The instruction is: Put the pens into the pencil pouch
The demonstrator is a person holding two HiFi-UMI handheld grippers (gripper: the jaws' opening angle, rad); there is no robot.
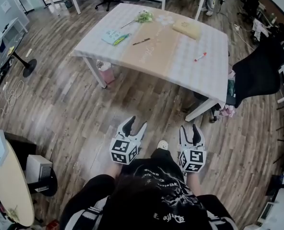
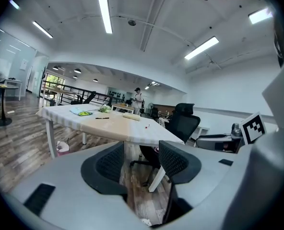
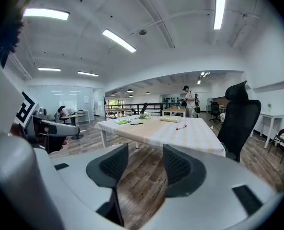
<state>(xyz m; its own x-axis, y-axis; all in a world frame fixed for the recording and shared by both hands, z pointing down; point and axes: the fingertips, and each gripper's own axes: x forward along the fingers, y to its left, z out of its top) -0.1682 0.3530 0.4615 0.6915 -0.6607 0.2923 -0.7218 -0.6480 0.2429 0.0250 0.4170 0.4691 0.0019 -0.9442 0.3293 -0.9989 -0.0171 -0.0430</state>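
Observation:
The pens lie on a table [image 1: 190, 73] covered in a checked cloth, across the wooden floor from me. A black pen [image 1: 141, 41] rests near its middle and a red-capped pen [image 1: 200, 57] toward its right side. The pale yellow pencil pouch [image 1: 186, 28] lies at the far side. My left gripper [image 1: 136, 123] and right gripper [image 1: 189, 128] are held side by side well short of the table, both open and empty. The left gripper view shows its jaws apart around the left gripper [image 2: 141, 157], with the table [image 2: 108, 126] beyond. The right gripper [image 3: 141, 164] frames the red-capped pen [image 3: 181, 127] and the pouch [image 3: 171, 119].
A black office chair [image 1: 257, 73] stands at the table's right corner. A pink bin [image 1: 106, 73] sits under its left end. A teal and green item [image 1: 115, 37] and a green bunch [image 1: 143, 17] lie on the cloth. A round table [image 1: 7, 181] is at my near left.

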